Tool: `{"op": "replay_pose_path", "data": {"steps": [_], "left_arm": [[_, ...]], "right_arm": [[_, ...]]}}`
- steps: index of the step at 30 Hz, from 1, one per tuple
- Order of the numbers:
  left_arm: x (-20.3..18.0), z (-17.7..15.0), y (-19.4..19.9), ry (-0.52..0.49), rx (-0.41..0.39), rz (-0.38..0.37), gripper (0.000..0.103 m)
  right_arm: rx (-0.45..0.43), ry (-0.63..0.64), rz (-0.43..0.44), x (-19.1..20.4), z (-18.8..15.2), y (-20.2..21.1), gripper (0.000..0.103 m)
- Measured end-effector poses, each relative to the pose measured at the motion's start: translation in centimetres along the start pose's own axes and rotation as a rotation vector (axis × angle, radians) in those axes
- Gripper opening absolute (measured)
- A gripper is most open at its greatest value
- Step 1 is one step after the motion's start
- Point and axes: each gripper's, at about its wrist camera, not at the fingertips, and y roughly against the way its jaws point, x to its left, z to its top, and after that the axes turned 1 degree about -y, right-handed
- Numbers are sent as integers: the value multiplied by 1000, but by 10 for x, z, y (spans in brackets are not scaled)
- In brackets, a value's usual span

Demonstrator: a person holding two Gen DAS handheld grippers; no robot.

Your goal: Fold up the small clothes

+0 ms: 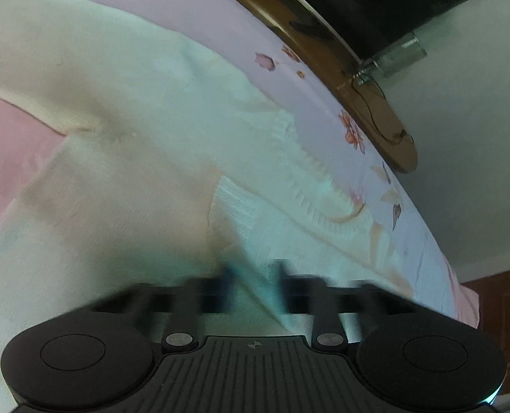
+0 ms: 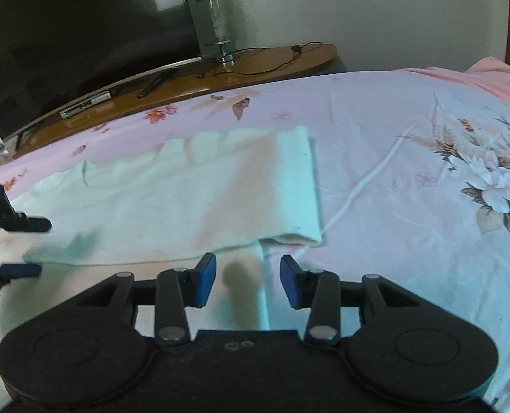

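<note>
A white knitted sweater (image 1: 151, 120) is lying spread on a floral bedsheet (image 2: 392, 137), directly ahead of and beneath both tools. The folding looks under way but far from finished. Ahead of the right gripper (image 2: 248, 282) one part is already lying doubled over with a straight edge, while the left wrist view is showing a sleeve still angled out from the body. I judge that a further fold and some squaring up are remaining.

The right gripper is standing spread, its blue pads apart and pressing on nothing. A narrow white strip of the garment is running under the gap between them.

The left gripper (image 1: 255, 275) is blurring in its own camera, with knit filling the space ahead of its fingers, so its state is hard to read there. The right wrist view is settling it: off to the right gripper's left, the left tool's two fingers are showing apart, with the sweater's near corner between them, not yet pinched.

Only the left wrist view is showing the ribbed hem (image 1: 310, 179), ahead and to the right of its fingers. Only the right wrist view is giving the folded shape as a whole, with the television (image 2: 65, 34) and a glass lamp (image 2: 217, 24) far beyond.
</note>
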Motion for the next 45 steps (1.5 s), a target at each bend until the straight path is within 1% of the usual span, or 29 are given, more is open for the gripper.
{"op": "replay_pose_path", "data": {"steps": [2,3,4,7,9,10,13,14,17,18,20,22,24,26,28,30,31,33,36,38,39,41,43,44,45], "left_arm": [[0,2,-3,3,-4,-11,7],[1,2,-1,0,-16,-17,7],[1,3,2,-6,-35,-27,4],[-3,13,19,-31,-98,-72,4],[-9,25,35,-53,-160,-97,4],[-12,33,44,-69,-195,-95,4],[-13,57,62,-94,-257,-93,4],[-12,63,67,-100,-272,-86,4],[0,82,74,-76,-296,-72,4],[4,86,75,-71,-305,-64,4],[17,88,77,-69,-314,-41,4],[28,87,74,-75,-312,-14,4],[42,81,69,-61,-292,18,4],[55,73,55,-44,-255,53,4],[60,63,43,-50,-221,77,4],[63,54,35,-72,-208,105,4],[64,51,33,-82,-202,120,4],[69,50,36,-89,-194,123,4],[72,52,57,-86,-202,135,4],[73,56,75,-94,-239,153,4],[76,56,83,-103,-259,161,4],[74,57,96,-115,-295,168,4],[67,59,93,-132,-281,146,4],[61,59,89,-144,-272,138,4],[55,58,83,-159,-262,130,4]], "right_arm": [[-8,1,-28,1,-1,1,47],[-13,0,-43,2,-2,2,51],[-18,-4,-57,2,-2,3,54],[-30,-11,-101,3,-5,7,58],[-28,-11,-129,4,-5,5,58],[-28,-12,-138,3,-5,4,58],[-23,-28,-166,2,-1,-5,58],[-20,-37,-163,3,1,-9,58],[-10,-21,-156,10,7,-24,54],[-6,-20,-144,13,9,-29,51],[-11,-13,-128,18,13,-36,41],[-24,1,-122,22,17,-43,23],[-31,-21,-101,20,21,-45,13],[-36,-55,-94,13,22,-43,11],[-39,-95,-91,4,16,-41,10],[-39,-166,-62,-9,13,-42,9],[-35,-180,-54,-11,13,-42,8],[-24,-140,-59,-7,15,-41,10],[15,-150,-41,-14,13,-32,16],[32,-137,-43,-17,10,-20,22],[25,-136,-46,-19,10,-12,24],[-14,-138,-43,-21,16,0,24],[-40,-116,-31,-17,29,-2,28],[-37,-99,-29,-13,37,-8,29],[-32,-92,-20,-10,45,-17,32]]}}
